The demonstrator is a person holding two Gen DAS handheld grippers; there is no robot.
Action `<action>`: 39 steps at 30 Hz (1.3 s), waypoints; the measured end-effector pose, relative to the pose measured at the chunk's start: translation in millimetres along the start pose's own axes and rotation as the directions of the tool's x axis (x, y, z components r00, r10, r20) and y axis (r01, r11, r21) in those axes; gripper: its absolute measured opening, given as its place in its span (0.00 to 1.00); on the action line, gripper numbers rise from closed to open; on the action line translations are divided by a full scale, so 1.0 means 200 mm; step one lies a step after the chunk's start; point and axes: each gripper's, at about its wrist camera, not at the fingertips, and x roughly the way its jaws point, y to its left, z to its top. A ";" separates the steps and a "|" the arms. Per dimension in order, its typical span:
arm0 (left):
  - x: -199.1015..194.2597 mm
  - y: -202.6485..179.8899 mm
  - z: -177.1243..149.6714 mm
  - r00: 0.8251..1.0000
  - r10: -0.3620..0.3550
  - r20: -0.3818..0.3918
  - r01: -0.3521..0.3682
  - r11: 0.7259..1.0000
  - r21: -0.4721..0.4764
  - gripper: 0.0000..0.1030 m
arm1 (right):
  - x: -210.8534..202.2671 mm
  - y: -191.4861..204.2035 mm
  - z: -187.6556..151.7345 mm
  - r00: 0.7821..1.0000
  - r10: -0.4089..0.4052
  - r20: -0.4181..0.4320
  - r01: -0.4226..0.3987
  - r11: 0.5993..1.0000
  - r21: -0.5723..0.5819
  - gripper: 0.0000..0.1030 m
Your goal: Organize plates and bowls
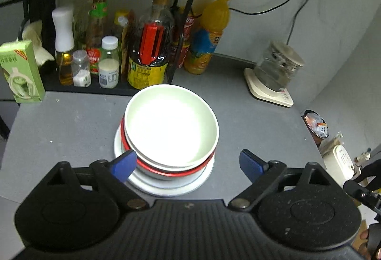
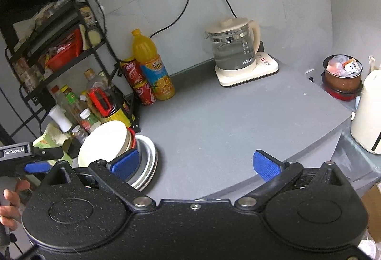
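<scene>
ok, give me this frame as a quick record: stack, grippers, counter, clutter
stack: white bowl on top, red-rimmed bowl under it, white plate at the bottom
left gripper: open, behind the stack's near side, holding nothing
right gripper: open, over bare counter, right of the stack
counter: grey
clutter: kettle at back, orange juice bottle beside the rack of bottles

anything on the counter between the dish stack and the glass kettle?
Nothing: in the right wrist view, only bare grey counter lies between the dish stack and the glass kettle.
</scene>
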 end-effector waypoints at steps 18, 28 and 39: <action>-0.34 0.00 -0.26 0.999 -0.026 0.040 0.021 0.993 0.119 0.92 | -0.27 0.19 -0.16 0.999 -0.015 0.035 0.018 0.996 -0.084 1.00; -0.49 0.02 -0.35 0.997 -0.013 0.075 0.000 0.986 0.166 0.98 | -0.38 0.23 -0.22 0.999 -0.003 0.034 0.006 0.996 -0.093 1.00; -0.56 0.05 -0.40 0.996 0.001 0.084 -0.016 0.985 0.171 0.99 | -0.42 0.28 -0.26 1.000 0.012 0.024 -0.009 0.995 -0.104 1.00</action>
